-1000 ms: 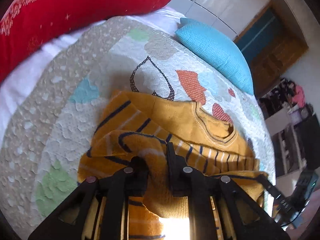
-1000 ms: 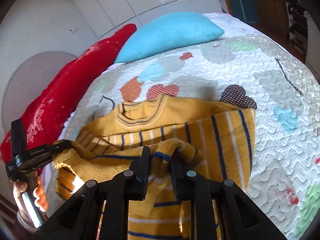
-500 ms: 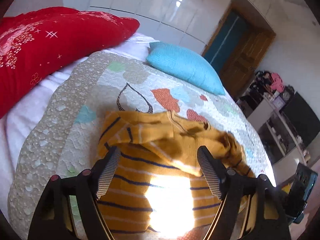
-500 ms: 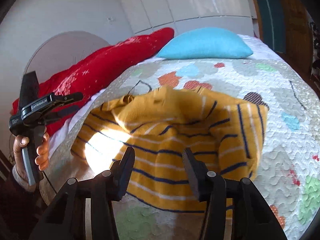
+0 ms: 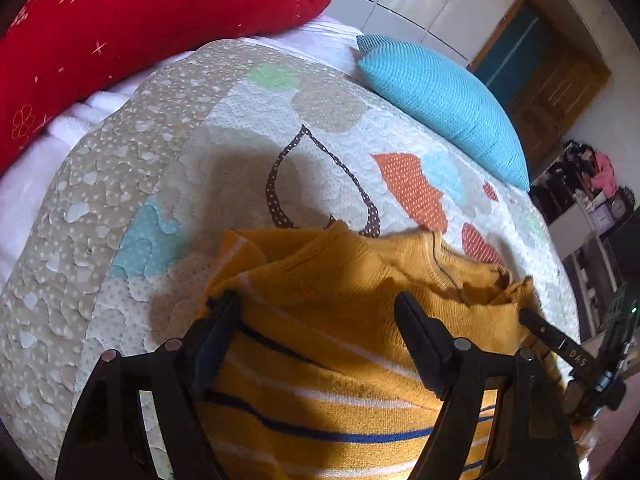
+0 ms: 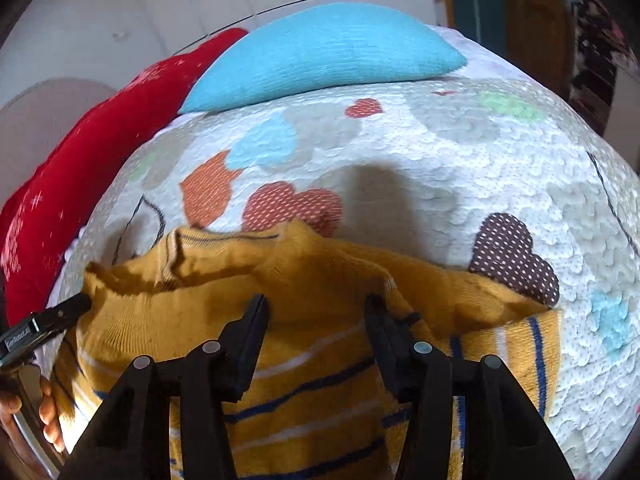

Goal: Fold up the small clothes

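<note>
From the left wrist camera, the left gripper [image 5: 318, 312] has its two black fingers [image 5: 218, 332] wide apart, with nothing pinched between them; they sit over the yellow sweater [image 5: 320, 360], which lies bunched on the near part of the quilt [image 5: 180, 168]; the sweater has blue and white stripes and its neck hole is at the far right; far off to the left is a red pillow [image 5: 120, 28], and far off to the right is a blue pillow [image 5: 440, 96]; the tip of the right gripper [image 5: 552, 340] shows at the right edge, touching the sweater's edge.

From the right wrist camera, the right gripper [image 6: 316, 316] also has its fingers [image 6: 384, 340] apart and holds nothing; the sweater [image 6: 312, 360] is right under them, folded over on itself, with a striped part sticking out on the right; the quilt [image 6: 440, 160] spreads out far behind it, with heart shapes on it; the blue pillow [image 6: 320, 56] lies at the far end, and the red pillow [image 6: 80, 168] is on the left; at the left edge the left gripper [image 6: 52, 320] pokes in next to the sweater, and a hand [image 6: 44, 408] holds its handle.
</note>
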Motion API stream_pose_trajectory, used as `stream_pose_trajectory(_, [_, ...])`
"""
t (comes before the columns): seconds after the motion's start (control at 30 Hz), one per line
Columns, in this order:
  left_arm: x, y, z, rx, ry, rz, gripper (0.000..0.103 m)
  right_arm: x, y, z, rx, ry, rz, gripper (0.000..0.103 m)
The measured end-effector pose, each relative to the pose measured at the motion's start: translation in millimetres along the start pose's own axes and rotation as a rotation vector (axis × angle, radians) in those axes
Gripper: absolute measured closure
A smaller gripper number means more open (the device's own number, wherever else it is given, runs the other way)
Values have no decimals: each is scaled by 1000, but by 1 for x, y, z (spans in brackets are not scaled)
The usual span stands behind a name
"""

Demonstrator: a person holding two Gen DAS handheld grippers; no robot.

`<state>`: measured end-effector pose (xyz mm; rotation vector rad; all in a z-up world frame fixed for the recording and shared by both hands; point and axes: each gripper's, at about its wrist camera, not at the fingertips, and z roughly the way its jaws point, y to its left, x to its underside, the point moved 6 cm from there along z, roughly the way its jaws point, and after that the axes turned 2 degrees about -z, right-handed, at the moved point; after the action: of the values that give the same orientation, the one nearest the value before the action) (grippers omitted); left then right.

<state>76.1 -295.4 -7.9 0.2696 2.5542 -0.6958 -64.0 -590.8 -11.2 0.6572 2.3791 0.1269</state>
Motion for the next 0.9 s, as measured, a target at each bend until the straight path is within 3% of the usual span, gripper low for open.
stream_pose_trajectory(0.1, [-8, 17, -6, 21, 4, -91, 25, -2, -26, -9, -34, -24, 128, 49])
stream_pose_trajectory(0.13, [-11, 25, -12, -29, -17, -113, 25, -3, -32, -16, -16, -37, 142, 49])
stream_pose_trajectory(0.17, [-15, 35, -20, -86, -44, -132, 25, -5, -37, -25, 17, -52, 137, 48])
stream_pose_trajectory(0.2, [-19, 43, -26, -88, -59, -152, 25, -6, -40, -35, 62, -65, 120, 42])
stream_pose_trajectory(0.27, [-20, 56, -39, -41, -53, -188, 25, -3, -45, -58, 101, -86, 72, 41])
stream_pose_trajectory(0.43, [4, 56, -85, -67, -78, -97, 25, 34, -35, -107, 42, -72, -47, 37])
stream_pose_trajectory(0.53, [33, 47, -105, -49, -68, -56, 25, 65, -27, -107, 50, -33, -100, 35])
stream_pose_trajectory(0.57, [43, 45, -109, -50, -57, -49, 25, 75, -26, -100, 70, -11, -124, 41])
stream_pose_trajectory(0.6, [53, 41, -111, -48, -44, -44, 25, 85, -28, -93, 75, 21, -124, 79])
stream_pose_trajectory(0.63, [62, 38, -116, -39, -32, -38, 25, 94, -31, -87, 64, 49, -103, 91])
stream_pose_trajectory(0.7, [80, 33, -126, -27, -21, -17, 25, 98, -42, -96, 49, 21, -52, 95])
stream_pose_trajectory(0.83, [105, 31, -145, -77, -45, 77, 25, 105, -76, -111, 137, 11, -3, 92])
stream_pose_trajectory(0.87, [108, 33, -149, -97, -53, 101, 25, 107, -83, -112, 146, 11, -2, 84])
stream_pose_trajectory(0.9, [112, 35, -151, -119, -58, 121, 25, 109, -89, -115, 152, 9, 1, 67])
